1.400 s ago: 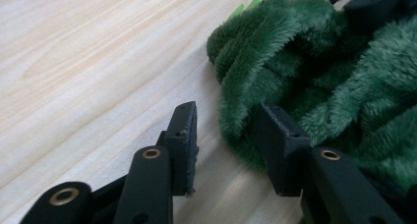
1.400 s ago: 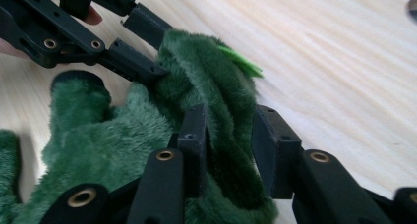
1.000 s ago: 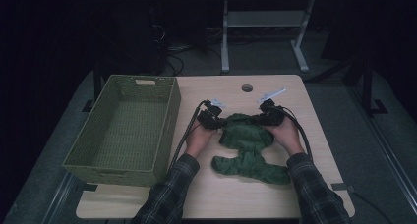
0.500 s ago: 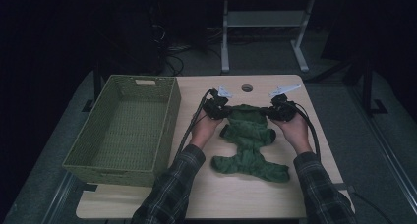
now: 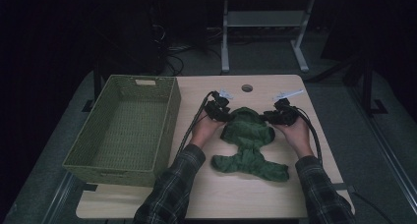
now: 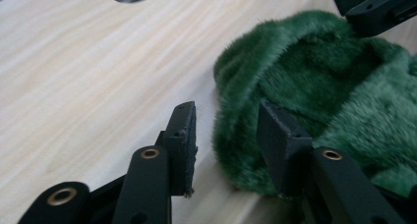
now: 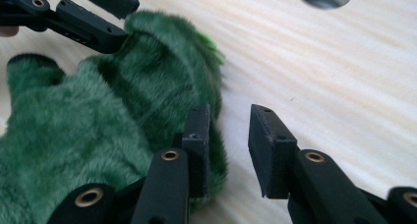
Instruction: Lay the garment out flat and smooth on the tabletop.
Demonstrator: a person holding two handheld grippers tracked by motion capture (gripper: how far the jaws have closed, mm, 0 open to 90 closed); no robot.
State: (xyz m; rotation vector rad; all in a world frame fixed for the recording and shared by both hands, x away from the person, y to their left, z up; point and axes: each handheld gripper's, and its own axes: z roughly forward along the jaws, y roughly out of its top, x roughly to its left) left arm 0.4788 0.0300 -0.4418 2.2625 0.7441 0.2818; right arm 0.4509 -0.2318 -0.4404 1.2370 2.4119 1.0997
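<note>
A green fuzzy garment lies spread on the wooden table. My left gripper rests at the left corner of its far end, my right gripper at the right corner. The jaws of both have just been opening. In the left gripper view the left gripper stands open, with the garment's edge in the gap but not pinched. In the right gripper view the right gripper is open over bare wood, one jaw lying against the garment.
A green woven basket stands empty on the table's left side. A round cable hole sits near the far edge, just beyond the garment. The person's plaid sleeves come in from the near edge.
Both grippers carried the garment's far end away from the person, stretching it out. Their jaws then opened and let go of the cloth.
</note>
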